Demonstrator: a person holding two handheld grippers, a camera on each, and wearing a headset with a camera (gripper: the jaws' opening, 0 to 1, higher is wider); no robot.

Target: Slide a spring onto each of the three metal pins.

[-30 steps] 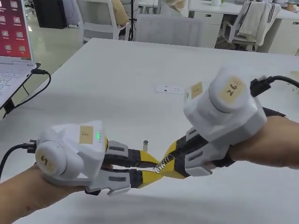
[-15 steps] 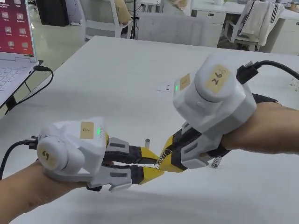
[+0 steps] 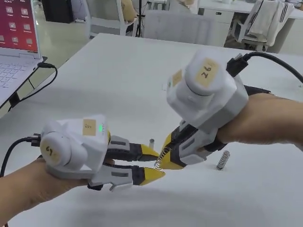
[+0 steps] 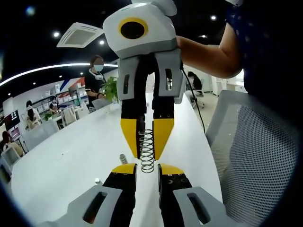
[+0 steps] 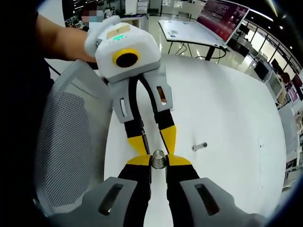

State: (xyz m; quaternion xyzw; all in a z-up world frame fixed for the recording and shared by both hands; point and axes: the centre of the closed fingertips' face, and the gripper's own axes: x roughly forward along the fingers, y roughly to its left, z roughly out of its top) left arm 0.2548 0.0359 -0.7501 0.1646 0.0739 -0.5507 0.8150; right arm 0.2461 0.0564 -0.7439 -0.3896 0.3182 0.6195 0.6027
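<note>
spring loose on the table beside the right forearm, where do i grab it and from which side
Take the loose spring across its middle coils, jaws on opposite sides of its long axis, so both ends stay open for a pin. Come down from above: bare table surrounds it. The left gripper is open and probably suits, since the right gripper is shut on another spring.

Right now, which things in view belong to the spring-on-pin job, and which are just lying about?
Job: spring held in the right gripper; left gripper, open; pin on the table; loose spring on the table.
Lying about: laptop; chair beyond the table.
</note>
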